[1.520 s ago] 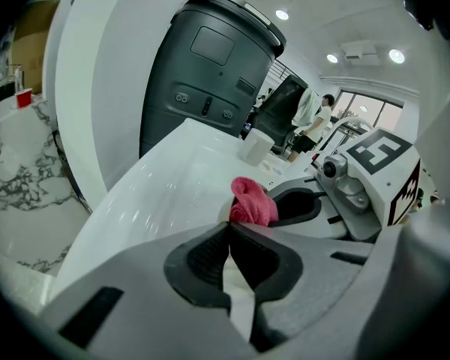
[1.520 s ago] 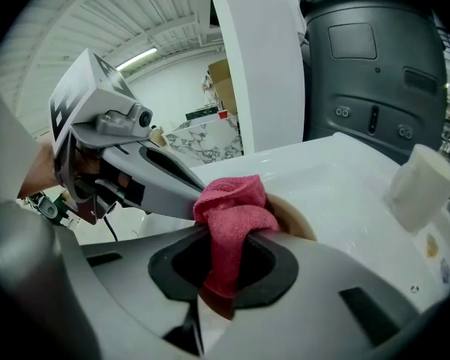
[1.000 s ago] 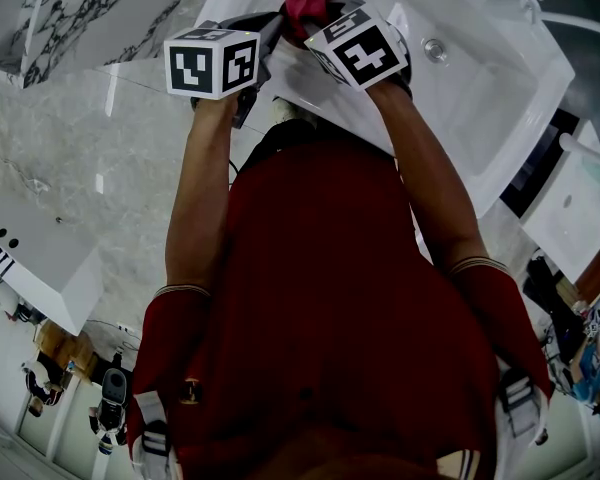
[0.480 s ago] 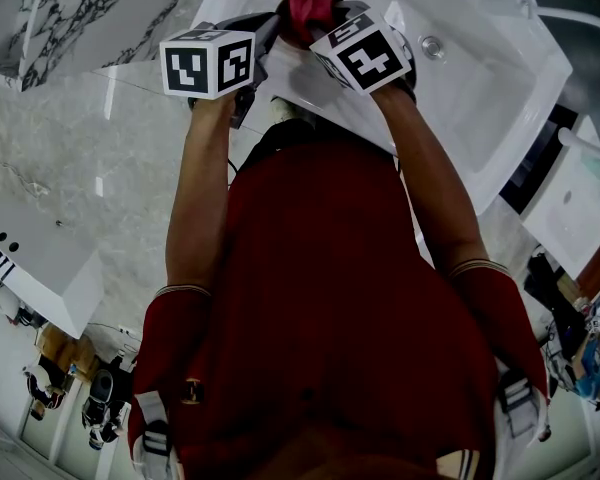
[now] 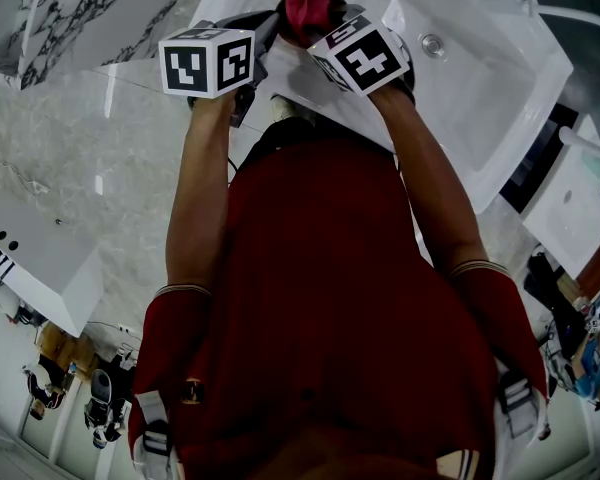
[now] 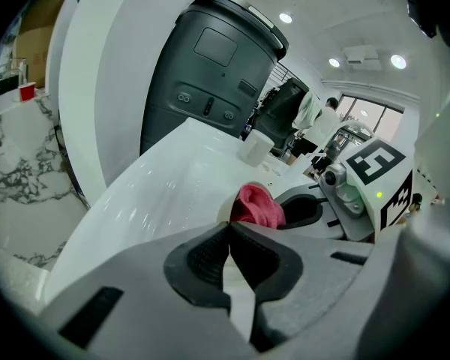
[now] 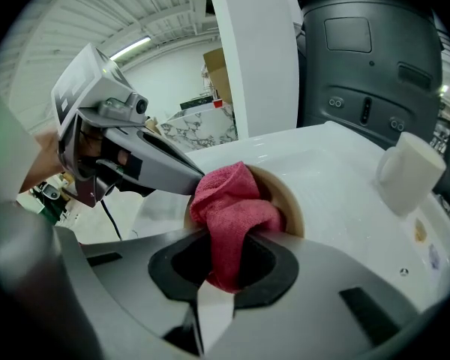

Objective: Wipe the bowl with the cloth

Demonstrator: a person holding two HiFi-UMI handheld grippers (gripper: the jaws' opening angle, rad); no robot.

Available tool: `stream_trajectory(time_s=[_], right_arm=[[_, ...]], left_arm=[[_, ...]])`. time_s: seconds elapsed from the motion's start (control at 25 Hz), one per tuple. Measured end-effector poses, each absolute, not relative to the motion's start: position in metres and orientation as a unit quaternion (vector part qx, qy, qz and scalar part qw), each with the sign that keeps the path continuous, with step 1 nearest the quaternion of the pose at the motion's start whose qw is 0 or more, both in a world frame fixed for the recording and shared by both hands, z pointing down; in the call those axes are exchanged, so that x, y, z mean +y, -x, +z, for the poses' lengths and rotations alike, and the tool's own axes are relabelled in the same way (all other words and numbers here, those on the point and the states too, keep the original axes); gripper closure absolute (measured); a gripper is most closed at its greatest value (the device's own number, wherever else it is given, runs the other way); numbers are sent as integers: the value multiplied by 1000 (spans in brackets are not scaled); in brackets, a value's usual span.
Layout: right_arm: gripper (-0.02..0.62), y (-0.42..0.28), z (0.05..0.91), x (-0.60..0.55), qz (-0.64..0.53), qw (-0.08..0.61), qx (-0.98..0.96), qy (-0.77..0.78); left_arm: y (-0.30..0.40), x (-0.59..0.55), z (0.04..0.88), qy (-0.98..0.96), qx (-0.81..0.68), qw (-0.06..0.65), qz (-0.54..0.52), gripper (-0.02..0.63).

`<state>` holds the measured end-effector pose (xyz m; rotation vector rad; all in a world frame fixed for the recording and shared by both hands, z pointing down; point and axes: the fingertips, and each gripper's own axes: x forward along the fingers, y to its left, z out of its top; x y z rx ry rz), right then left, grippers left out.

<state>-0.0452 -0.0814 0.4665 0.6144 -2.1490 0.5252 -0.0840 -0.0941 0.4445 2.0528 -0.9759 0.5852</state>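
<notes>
Change: little since half a second ago. The left tongs [image 6: 229, 226], right tongs [image 7: 229, 238] and cloth [image 7: 229, 201] are found in nearly the same spots in the head view. Against a second ago, the left marker cube [image 5: 208, 61] is shifted slightly left.
Left tongs: pressed together on the rim of the bowl [image 7: 289, 205], just beside the cloth. In the right gripper view they are seen as a grey wedge with its tip touching the rim.
Right tongs: pinching the cloth. One fold is clamped between the pads and the rest is bunched up beyond the tips.
Cloth: pink-red, pushed into the bowl's mouth so that most of the inside is covered.
Bowl: tan rim, tilted with its mouth turned towards the right tongs, over the white counter [image 7: 337, 171]. Only part of the rim is shown round the cloth. Contact with the counter cannot be told.
Head view: both tongs are held close together at the counter's near edge. The cloth shows between the left marker cube and the right marker cube [image 5: 360, 53]. The lower frame is filled by bare arms and a red shirt [image 5: 330, 298].
Background: a white cup [image 7: 409, 171] is set on the counter, well apart from the bowl. A dark grey bin [image 7: 367, 58] is seen behind the counter.
</notes>
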Motion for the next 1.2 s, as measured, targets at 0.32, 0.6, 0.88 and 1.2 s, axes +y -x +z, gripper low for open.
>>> stream_trajectory(time_s=[0.32, 0.6, 0.88, 1.2], right_arm=[[545, 55, 468, -79, 217, 404, -858, -233], [545, 60, 465, -86, 211, 396, -862, -235], [545, 58, 462, -95, 208, 393, -862, -243], [545, 51, 460, -100, 204, 394, -861, -249]], left_arm=[[82, -94, 445, -806, -380, 389, 233, 594], [80, -92, 445, -806, -375, 393, 235, 594], [82, -93, 445, -803, -376, 397, 236, 594], [83, -96, 446, -798, -383, 400, 238, 592]])
